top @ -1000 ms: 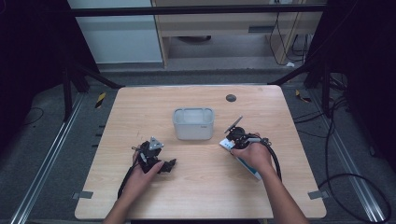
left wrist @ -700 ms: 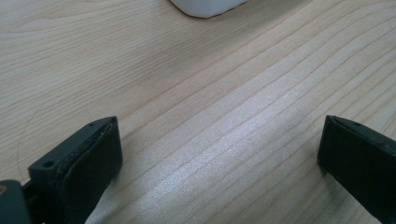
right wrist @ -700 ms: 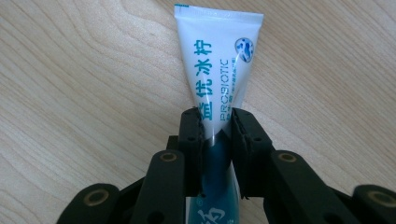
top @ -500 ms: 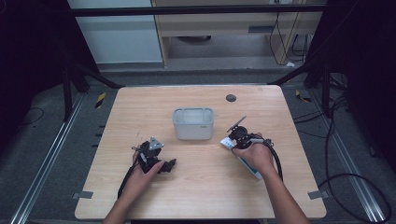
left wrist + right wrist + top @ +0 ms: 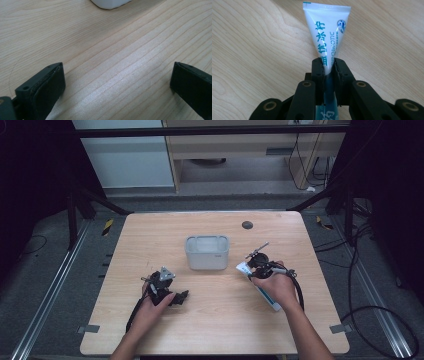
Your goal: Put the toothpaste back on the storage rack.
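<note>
Fingers (image 5: 328, 65) of your right gripper (image 5: 260, 265) have just been closing and now pinch the toothpaste tube (image 5: 327, 37) across its narrow middle, with the flat crimped end sticking out ahead of them. Going by size: the desk (image 5: 210, 330) fills the centre of the high view, the white tub (image 5: 207, 252) sits at its middle, and the tube lies right of centre, long axis running from upper left to lower right, passing under your right hand (image 5: 275, 287). The tub is up and to the left of the pinch, near the tube's crimped end. Your left gripper (image 5: 162, 285) rests lower left, well apart from the tube, its fingers (image 5: 43, 87) spread wide over bare wood.
</note>
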